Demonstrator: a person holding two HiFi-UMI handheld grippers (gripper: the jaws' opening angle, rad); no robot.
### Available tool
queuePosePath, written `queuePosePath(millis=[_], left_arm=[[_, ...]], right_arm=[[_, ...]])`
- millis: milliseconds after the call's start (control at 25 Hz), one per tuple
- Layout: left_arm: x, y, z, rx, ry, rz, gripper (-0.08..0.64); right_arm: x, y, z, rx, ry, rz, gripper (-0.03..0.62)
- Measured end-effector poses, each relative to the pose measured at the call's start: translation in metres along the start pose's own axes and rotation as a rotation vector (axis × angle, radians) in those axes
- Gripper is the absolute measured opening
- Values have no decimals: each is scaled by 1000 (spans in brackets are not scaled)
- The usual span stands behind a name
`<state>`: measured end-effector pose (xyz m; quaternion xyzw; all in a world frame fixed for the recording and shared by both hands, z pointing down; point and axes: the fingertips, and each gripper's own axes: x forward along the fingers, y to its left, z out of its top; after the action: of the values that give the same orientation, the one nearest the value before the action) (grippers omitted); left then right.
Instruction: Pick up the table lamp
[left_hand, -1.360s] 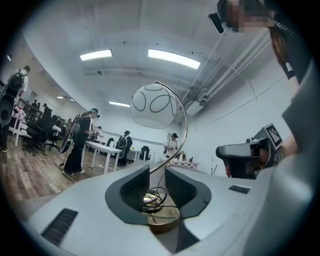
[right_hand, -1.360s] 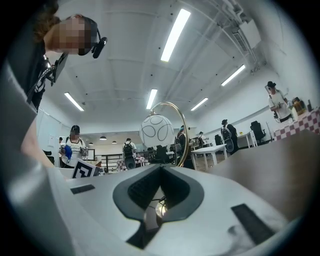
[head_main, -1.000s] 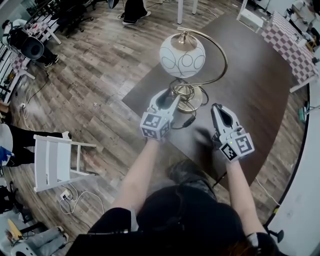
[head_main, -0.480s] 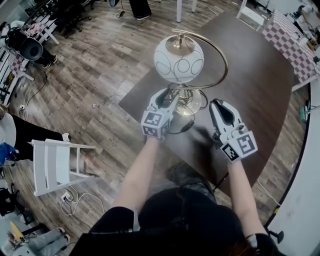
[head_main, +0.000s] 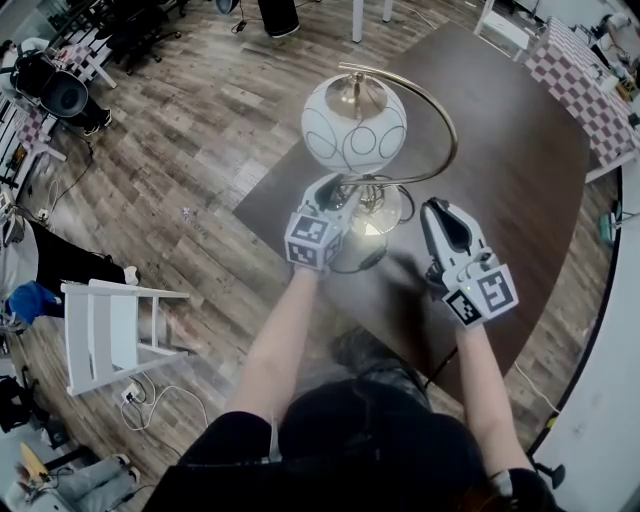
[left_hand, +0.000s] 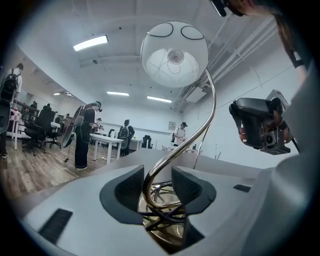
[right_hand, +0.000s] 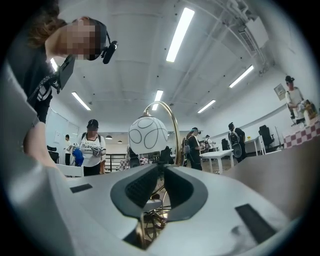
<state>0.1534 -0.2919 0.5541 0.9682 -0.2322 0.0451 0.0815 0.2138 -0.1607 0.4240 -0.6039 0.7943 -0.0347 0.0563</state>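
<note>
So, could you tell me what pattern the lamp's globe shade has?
White shade with thin dark loops; clearest in head view.

Globe shade (head_main: 354, 123) and curved stem (head_main: 455, 135) block frame centre. Open surface (head_main: 510, 170) room lies right and upper right of them.

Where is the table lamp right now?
In the head view, the table lamp stands centre on the dark table, its stem between the left gripper's open jaws.

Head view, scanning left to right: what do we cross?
White chair → left gripper → right gripper (jaws opening, nothing between them) → checked tablecloth.
</note>
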Motion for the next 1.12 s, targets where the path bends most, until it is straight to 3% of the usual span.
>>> queuePosePath(millis=[200, 280, 360, 680, 760, 1120], left_arm=[[-1, 12, 0, -20, 0, 31, 69], [-3, 13, -2, -10, 0, 37, 63], [-3, 13, -2, -4, 1, 43, 58], [-5, 11, -1, -25, 8, 25, 60], [-4, 10, -2, -28, 10, 24, 60], [-4, 9, -3, -25, 7, 27, 61]], right_arm=[[3, -2, 5, 2, 1, -8, 44], [3, -3, 9, -7, 2, -12, 44], [2, -5, 13, -21, 1, -19, 85], [5, -8, 36, -44, -15, -36, 86], [9, -10, 39, -43, -17, -37, 124], [32, -16, 68, -94, -65, -3, 124]])
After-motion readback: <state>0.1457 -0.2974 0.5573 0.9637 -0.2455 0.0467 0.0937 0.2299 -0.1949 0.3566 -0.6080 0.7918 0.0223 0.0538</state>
